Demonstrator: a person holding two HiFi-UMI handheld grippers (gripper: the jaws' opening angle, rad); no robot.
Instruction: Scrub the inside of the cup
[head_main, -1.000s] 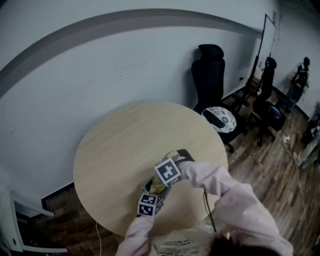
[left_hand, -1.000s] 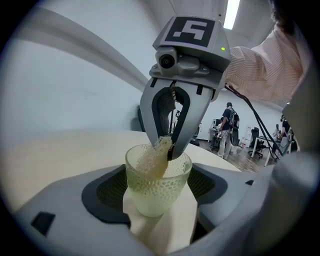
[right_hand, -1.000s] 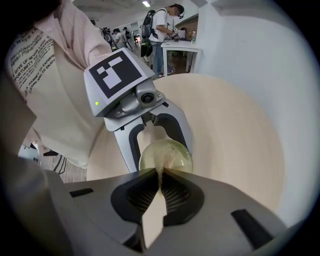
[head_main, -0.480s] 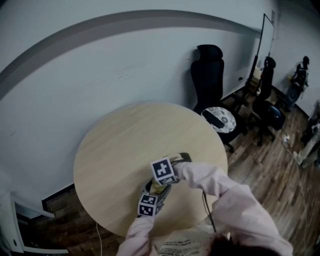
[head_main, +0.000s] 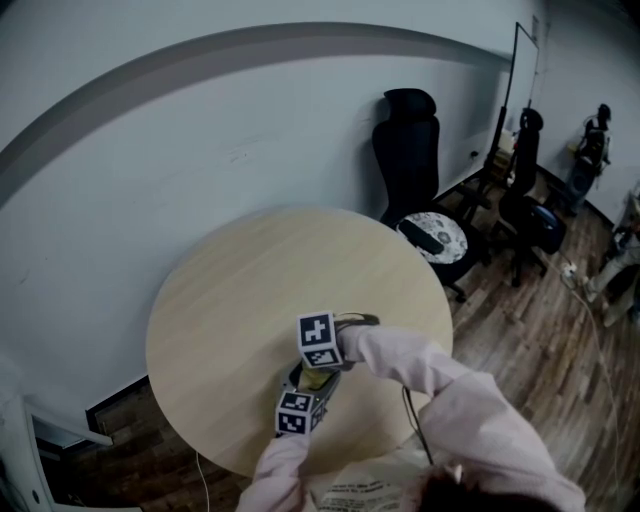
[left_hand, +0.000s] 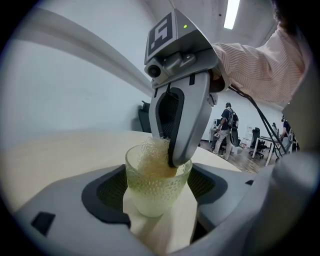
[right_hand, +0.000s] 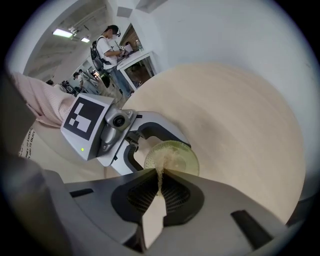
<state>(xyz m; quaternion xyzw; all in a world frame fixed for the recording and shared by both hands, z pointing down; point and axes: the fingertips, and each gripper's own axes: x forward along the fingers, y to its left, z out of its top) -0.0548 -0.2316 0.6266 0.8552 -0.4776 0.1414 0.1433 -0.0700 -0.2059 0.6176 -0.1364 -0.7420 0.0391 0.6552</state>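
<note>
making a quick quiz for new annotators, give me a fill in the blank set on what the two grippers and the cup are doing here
1. The left gripper is shut on the cup, which stands ____ with its mouth up.
2. The right gripper pinches a mesh scrubber whose lower end is ____ the cup.
3. The wooden table under both grippers is ____ in shape.

Missing words: upright; inside; round
</note>
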